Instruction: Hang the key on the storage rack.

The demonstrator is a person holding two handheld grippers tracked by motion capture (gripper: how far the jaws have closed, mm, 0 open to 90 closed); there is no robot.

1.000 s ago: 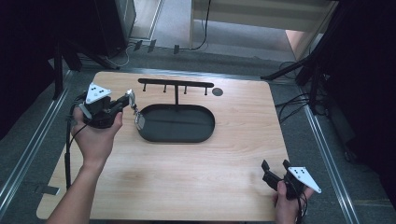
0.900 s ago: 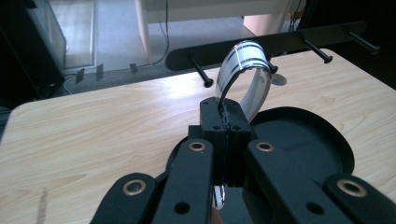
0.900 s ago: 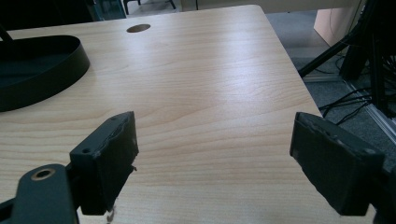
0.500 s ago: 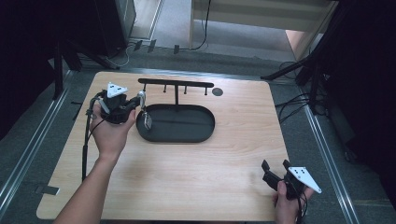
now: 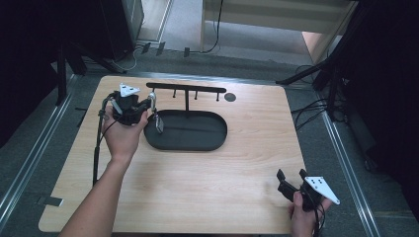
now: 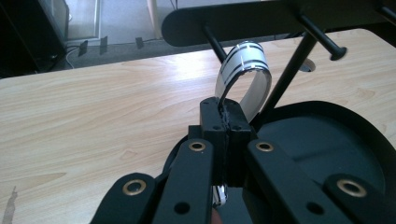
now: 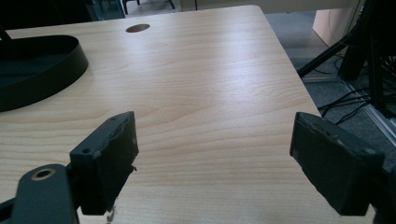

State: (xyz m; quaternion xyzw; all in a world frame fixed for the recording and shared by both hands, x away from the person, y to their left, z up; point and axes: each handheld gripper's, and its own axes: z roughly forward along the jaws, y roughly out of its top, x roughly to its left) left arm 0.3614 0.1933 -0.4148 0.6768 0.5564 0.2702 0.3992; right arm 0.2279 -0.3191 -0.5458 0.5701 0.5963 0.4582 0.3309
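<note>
**A:** What is your left gripper point(image 5: 148, 102) doing?

**B:** Its jaws are pressed together on a strap point(image 6: 245, 74). You hold it up at about 10 o'clock on the table point(image 5: 197, 187), just beside the left end of the rack point(image 5: 186, 88).

**A:** Why so high?

**B:** I think you want to hang the strap on a peg point(image 6: 212, 41). The loop is right by the peg, so it could slip on from there. I cannot tell if it touches yet.

**A:** What is the strap like?

**B:** It is a thin, shiny, silver band with dark stripes. It bends in a curve, and part of it hangs down over the tray point(image 5: 197, 145).

**A:** And the rack and tray?

**B:** Both are black and dull. The rack is a flat bar on a thin post with little round pegs. The tray is a long oval with a low wall. The table is pale, smooth wood.

**A:** And your right gripper point(image 5: 291, 181)?

**B:** It rests at about 5 o'clock, jaws spread wide, holding nothing. It is just waiting.
</note>
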